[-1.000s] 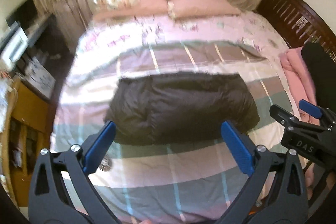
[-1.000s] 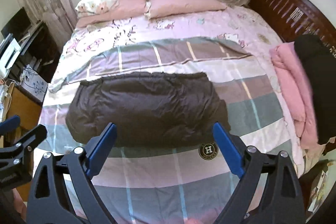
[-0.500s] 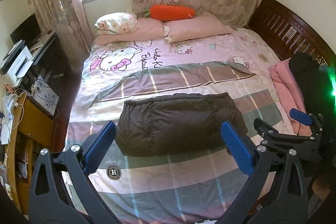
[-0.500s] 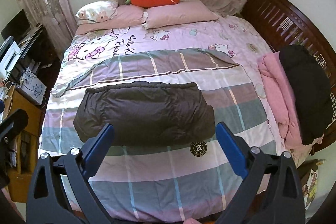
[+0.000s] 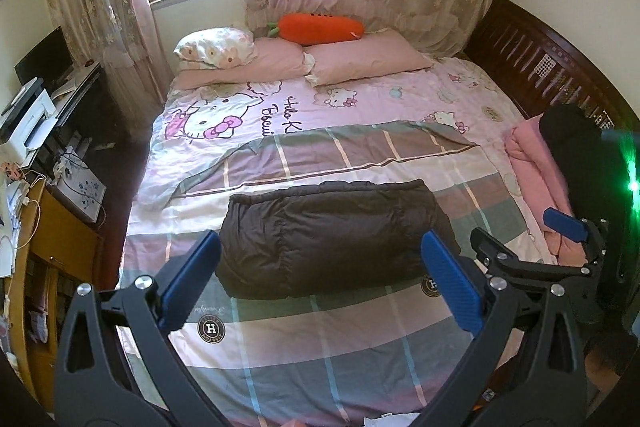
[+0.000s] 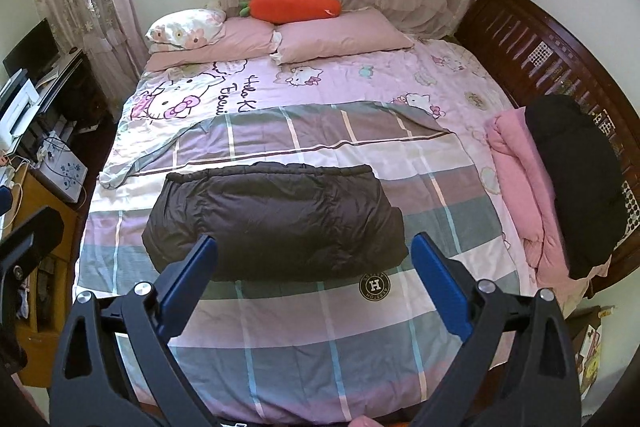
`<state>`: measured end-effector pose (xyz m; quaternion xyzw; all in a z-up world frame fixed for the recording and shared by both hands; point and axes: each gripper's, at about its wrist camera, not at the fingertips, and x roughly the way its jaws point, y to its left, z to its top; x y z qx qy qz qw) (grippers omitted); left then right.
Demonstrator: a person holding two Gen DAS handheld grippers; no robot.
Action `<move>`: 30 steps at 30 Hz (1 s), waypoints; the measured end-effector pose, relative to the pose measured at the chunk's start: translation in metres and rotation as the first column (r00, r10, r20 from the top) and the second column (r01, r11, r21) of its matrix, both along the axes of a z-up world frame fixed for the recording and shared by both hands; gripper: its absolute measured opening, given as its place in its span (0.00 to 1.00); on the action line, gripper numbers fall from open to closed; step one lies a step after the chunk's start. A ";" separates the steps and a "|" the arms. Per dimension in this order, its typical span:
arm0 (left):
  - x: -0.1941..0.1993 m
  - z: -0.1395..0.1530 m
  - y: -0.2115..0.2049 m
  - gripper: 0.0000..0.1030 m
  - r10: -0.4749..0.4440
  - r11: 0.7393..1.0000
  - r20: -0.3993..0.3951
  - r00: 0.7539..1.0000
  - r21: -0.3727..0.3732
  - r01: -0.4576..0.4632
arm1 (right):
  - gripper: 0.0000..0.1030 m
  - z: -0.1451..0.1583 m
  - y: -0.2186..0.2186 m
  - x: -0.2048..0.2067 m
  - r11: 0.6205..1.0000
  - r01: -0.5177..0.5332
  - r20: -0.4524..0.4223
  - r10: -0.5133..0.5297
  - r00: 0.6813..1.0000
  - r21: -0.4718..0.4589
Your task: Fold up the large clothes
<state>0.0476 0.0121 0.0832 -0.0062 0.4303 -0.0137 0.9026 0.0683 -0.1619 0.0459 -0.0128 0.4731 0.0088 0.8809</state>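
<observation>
Both sets of jaws stand wide apart and hold nothing. The left gripper (image 5: 320, 279) and the right gripper (image 6: 312, 275) hang above the near end of the bed (image 6: 304, 355), side by side, each raised clear of the bedding.

The task item is a dark brown padded jacket (image 6: 276, 219), folded into a compact oblong bundle. It lies on the plaid duvet cover (image 6: 360, 327), roughly mid-bed, ahead of and below both grippers. Its long axis runs left to right, across the line of the fingers of both grippers. In the left wrist view the bundle (image 5: 336, 239) sits between the two blue pads; in the right wrist view it sits slightly left of centre. Neither gripper is clearly the nearer; each faces one end of the bundle, left to left, right to right.

Judgement: the fold on this jacket appears complete or nearly so. Any further fold would bring one short end over the other, along the long axis.

Two other garments lie at the right edge of the bed, well apart from the jacket: a pink padded garment (image 6: 520, 195) with a black garment (image 6: 572, 187) resting partly on it. Whether these are already folded cannot be determined.
</observation>
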 end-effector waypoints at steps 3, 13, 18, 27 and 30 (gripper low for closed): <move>-0.002 -0.003 0.000 0.98 0.003 1.000 -0.004 1.000 0.002 -0.003 | 0.94 0.000 -0.001 0.001 1.000 -0.005 -0.002 0.005 1.000 0.002; -0.005 -0.005 0.001 0.98 0.017 1.000 -0.020 1.000 -0.005 -0.017 | 0.94 0.002 0.003 -0.009 1.000 0.003 -0.003 -0.003 1.000 0.012; -0.005 -0.005 0.001 0.98 0.020 1.000 -0.019 1.000 -0.004 -0.020 | 0.94 0.002 0.003 -0.011 1.000 0.000 -0.001 0.000 1.000 0.013; -0.007 -0.004 0.004 0.98 0.024 1.000 -0.016 1.000 -0.005 -0.024 | 0.94 0.002 0.010 -0.013 1.000 -0.014 0.018 0.014 1.000 0.026; -0.008 -0.003 0.005 0.98 0.026 1.000 -0.016 1.000 -0.006 -0.026 | 0.94 0.002 0.011 -0.013 1.000 -0.014 0.019 0.014 1.000 0.025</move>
